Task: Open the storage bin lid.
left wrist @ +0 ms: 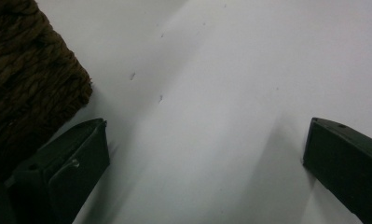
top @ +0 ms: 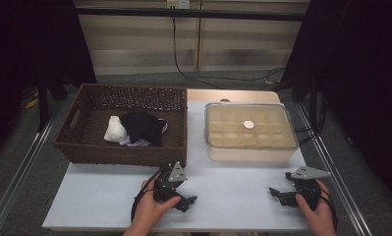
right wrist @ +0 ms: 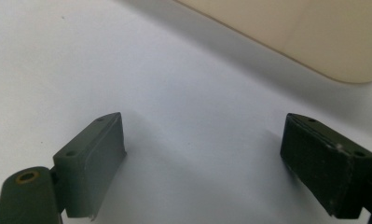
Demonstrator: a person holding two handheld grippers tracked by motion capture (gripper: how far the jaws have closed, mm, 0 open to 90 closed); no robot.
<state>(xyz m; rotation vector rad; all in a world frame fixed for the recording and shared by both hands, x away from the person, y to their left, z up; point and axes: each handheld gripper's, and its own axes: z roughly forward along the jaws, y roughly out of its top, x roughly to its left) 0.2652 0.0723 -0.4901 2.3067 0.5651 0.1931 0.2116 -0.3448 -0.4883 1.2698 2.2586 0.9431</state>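
While both grippers rest on the table (top: 233,196) with jaws apart and empty, the left gripper (top: 189,201) near the basket (top: 85,147) points right, and the right gripper (top: 274,192) near the box (top: 252,152) points left.

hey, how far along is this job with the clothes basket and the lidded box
Nothing looks done yet. The rolled clothes, white and black, lie in the wicker basket, and the clear box has its lid on. In hand: nothing. The left gripper and right gripper rest low over the white table, jaws wide open and apart from everything. Any picking up or moving is left.
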